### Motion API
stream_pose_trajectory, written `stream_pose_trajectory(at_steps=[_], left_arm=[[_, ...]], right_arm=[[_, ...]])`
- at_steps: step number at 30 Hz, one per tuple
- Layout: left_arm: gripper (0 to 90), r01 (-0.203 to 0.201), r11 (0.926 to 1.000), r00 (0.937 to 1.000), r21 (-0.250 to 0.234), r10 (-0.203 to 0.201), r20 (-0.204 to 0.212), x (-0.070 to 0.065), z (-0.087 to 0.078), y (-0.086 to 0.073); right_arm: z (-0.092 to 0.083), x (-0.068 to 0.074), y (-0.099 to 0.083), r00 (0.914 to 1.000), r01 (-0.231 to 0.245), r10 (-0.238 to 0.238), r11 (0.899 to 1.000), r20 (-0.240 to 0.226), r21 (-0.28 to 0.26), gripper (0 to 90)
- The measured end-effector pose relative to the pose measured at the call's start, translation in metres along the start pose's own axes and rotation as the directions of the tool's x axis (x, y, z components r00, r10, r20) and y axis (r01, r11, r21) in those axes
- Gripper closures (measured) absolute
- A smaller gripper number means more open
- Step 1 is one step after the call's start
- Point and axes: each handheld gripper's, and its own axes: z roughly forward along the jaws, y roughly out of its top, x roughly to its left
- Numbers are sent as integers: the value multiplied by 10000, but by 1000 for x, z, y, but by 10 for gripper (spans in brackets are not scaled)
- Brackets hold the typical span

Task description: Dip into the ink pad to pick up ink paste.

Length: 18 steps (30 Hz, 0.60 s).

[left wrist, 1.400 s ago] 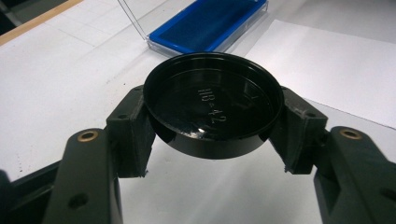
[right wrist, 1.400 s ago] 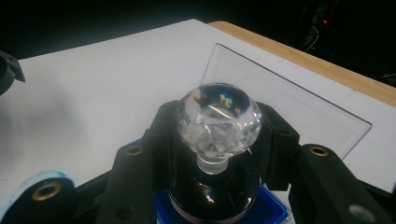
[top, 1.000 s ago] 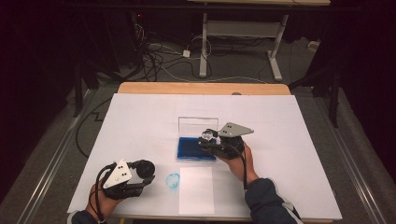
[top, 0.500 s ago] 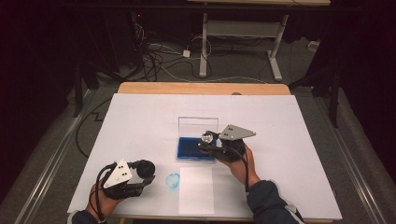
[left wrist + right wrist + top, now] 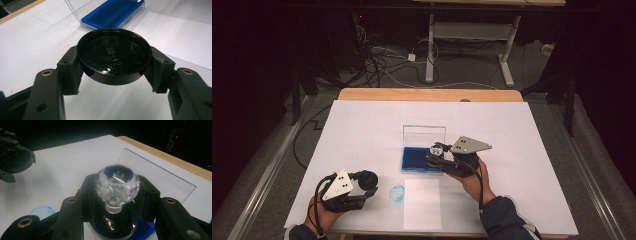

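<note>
hiding the blue tray [image 5: 143, 230] (mostly), right tool [image 5: 116, 192] grips glass stopper [image 5: 117, 183].

free: wide white table [image 5: 362, 130] at 9 and 3 o'clock of the blue box [image 5: 421, 159] | blocked: clear lid [image 5: 424, 135] stands up at its 12 | low, easy to pass over: paper sheet [image 5: 422, 202] and blue smudge [image 5: 397, 194] at 6 and 7

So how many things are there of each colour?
Black: 1, the round cap in the left gripper.
Clear: 1, the glass stamp in the right gripper.
Blue: 2, the ink pad and the blue print.
White: 1, the paper sheet.
Total: 5.
</note>
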Motion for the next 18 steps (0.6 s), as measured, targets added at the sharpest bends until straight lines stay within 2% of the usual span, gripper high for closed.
stream_pose_trajectory(at_steps=[18], left_arm=[[362, -34, 10000, 10000, -26, 33, -28, 0, -1, 0]], right_arm=[[-12, 12, 3, 9994, 110, -118, 9997, -339, -224, 566]])
